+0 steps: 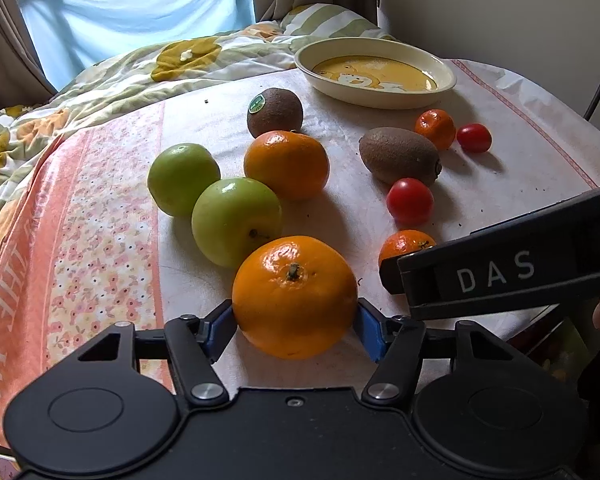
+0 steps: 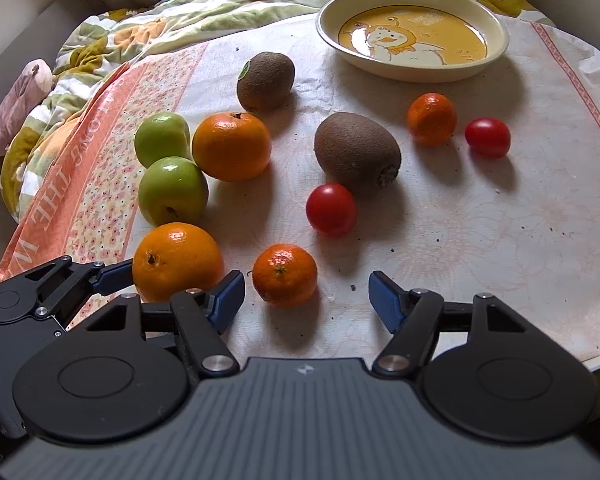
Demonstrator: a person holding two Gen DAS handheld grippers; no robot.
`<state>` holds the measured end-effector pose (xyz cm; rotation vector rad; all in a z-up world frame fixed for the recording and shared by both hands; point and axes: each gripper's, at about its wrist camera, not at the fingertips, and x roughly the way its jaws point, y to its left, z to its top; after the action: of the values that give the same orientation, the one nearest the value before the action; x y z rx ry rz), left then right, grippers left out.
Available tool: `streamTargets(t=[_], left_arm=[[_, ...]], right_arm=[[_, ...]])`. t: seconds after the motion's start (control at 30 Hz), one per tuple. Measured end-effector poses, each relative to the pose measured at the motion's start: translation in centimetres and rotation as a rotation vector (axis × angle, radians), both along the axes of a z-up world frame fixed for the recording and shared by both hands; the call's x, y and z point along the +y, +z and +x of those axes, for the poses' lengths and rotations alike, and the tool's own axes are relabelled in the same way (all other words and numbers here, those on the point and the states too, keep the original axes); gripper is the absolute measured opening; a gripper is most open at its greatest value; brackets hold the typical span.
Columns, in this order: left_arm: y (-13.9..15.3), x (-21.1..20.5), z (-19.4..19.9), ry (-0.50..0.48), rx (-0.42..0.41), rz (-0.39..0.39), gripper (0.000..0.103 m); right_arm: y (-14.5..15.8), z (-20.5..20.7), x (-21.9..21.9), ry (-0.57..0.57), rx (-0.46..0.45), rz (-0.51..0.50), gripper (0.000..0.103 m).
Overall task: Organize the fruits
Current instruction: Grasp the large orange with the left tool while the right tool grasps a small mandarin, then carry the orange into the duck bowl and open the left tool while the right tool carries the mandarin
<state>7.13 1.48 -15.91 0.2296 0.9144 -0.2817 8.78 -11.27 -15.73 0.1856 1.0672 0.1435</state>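
Floral cloth (image 2: 480, 240) beside rumpled quilt (image 2: 188, 4)

L tongs (image 1: 296, 322) pads clamped | R tongs (image 2: 306, 300) agape, tilted down

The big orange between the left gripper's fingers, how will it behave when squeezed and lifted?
The big orange looks round and glossy, so it may roll or slip. It probably feels firm and fairly heavy. The left gripper flanks its widest part, likely helping.

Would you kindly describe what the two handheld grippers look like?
Both grippers, the left gripper and the right gripper, are matte black with round pivot housings, silver screws, linked arms and blue pads on the jaws. The right one's side carries white letters "DAS".
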Motion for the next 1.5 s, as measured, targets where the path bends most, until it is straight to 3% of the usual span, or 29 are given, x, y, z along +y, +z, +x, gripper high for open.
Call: streamTargets(t=[0.27,0.5,0.63,1.2,1.5], left_arm=[[-0.1,-0.5,0.0,-0.015,-0.028,0.029,0.068],[-0.2,-0.2,-0.1,-0.012,-0.029,0.011,0.067],[-0.2,-0.2,-0.5,-0.001,-0.029,0.011,0.067],[1.1,0.1,-2.0,0.038,-0.063,-0.012,0.066],[5.8,-0.5,-2.3,0.041,-0.129,-0.046,0.066]], right_arm=[[-0.4,0.5,1.0,0.035,0.006,0.006,0.07],[-0.6,0.8,1.2,0.042,0.012,0.002,0.066],[-0.7,0.9,1.3,0.052,0.005,-0.009,0.053],[0.6,0.0,0.4,0.051,-0.025,-0.002,0.052],[5.3,-0.6,-1.3,0.019,-0.103,-0.005,0.052]])
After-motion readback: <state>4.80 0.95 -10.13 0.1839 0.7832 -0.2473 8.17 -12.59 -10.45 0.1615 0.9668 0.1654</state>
